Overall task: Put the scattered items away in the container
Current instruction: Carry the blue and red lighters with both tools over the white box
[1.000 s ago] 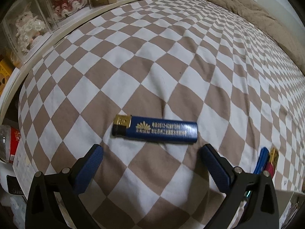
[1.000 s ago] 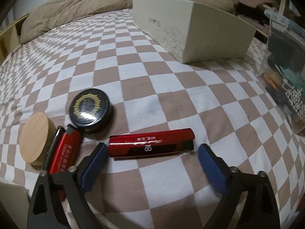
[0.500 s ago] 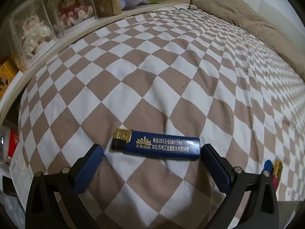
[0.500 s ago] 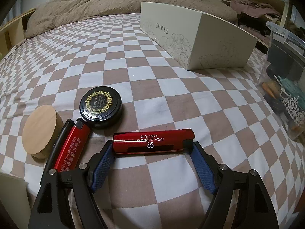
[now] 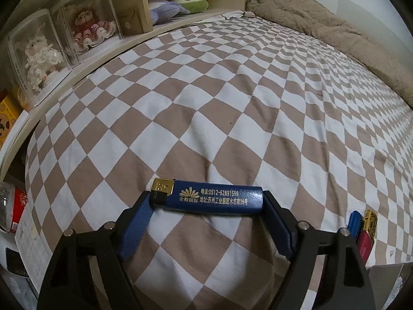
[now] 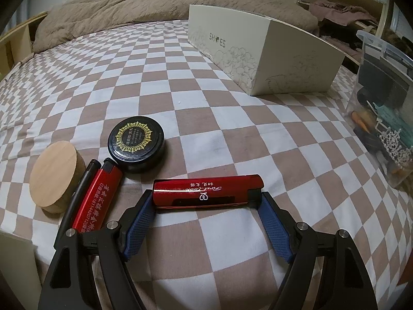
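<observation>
In the left wrist view my left gripper (image 5: 206, 204) is shut on a blue lighter (image 5: 207, 199), its fingertips on the two ends, on the checkered bedspread (image 5: 232, 90). In the right wrist view my right gripper (image 6: 206, 201) is shut on a dark red lighter (image 6: 206, 190), gripped end to end. To its left lie a second red lighter (image 6: 96, 196), a black pen (image 6: 77, 201), a round black tin (image 6: 136, 143) and a wooden disc (image 6: 55, 175). A cream shoe box (image 6: 263, 49) stands at the back right.
A shelf with boxed dolls (image 5: 64, 41) and plush toys (image 5: 175, 6) runs along the bed's left side. A brown blanket (image 6: 155, 7) lies at the head. A clear plastic bin (image 6: 384, 108) stands right. More lighters (image 5: 361, 230) lie at the left view's lower right.
Both grippers moved forward and closed from wide open onto their lighters, the left on the blue one, the right on the dark red one.
</observation>
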Motion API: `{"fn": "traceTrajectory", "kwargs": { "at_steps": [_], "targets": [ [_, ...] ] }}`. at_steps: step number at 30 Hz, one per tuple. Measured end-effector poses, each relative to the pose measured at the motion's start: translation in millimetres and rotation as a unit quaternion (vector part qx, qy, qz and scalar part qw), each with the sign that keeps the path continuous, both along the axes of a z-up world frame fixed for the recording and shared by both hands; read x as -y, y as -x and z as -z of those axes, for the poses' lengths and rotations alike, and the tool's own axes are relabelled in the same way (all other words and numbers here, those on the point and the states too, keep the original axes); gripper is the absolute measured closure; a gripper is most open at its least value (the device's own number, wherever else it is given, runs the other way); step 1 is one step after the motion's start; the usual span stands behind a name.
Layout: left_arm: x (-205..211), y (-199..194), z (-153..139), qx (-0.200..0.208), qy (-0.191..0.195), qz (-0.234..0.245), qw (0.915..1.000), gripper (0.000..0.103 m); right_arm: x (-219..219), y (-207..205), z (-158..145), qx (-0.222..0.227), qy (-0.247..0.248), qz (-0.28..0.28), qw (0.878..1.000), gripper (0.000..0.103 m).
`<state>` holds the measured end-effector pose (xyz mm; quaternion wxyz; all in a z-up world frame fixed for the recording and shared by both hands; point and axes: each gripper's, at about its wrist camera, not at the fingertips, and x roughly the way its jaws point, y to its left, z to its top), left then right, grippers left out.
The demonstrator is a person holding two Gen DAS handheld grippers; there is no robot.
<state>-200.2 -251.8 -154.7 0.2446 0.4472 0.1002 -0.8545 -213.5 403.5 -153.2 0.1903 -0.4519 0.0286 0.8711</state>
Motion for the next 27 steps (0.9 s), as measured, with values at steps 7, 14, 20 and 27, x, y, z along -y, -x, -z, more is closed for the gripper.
{"fn": "traceTrajectory", "kwargs": {
  "at_steps": [7, 14, 20, 27],
  "targets": [
    [-4.5, -2.2, -3.0, -0.017, -0.008, 0.012, 0.9998, 0.02, 7.7, -6.9, -3.0, -0.011, -0.028, 0.002, 1.0, 0.023],
    [-17.7, -8.8, -16.4, -0.051, -0.004, 0.038, 0.998, 0.02, 4.7, -15.1, -11.5, -0.033, -0.026, 0.006, 0.999, 0.023],
    [-32.6, -18.4, -30.2, -0.068, -0.002, 0.059, 0.996, 0.02, 5.4, -17.1, -28.9, -0.05, -0.012, -0.014, 0.999, 0.023],
    [-58.0, -29.2, -47.8, -0.088, 0.012, 0.103, 0.9907, 0.02, 22.1, -30.3, -55.8, -0.073, 0.004, -0.054, 0.996, 0.023]
  ]
}}
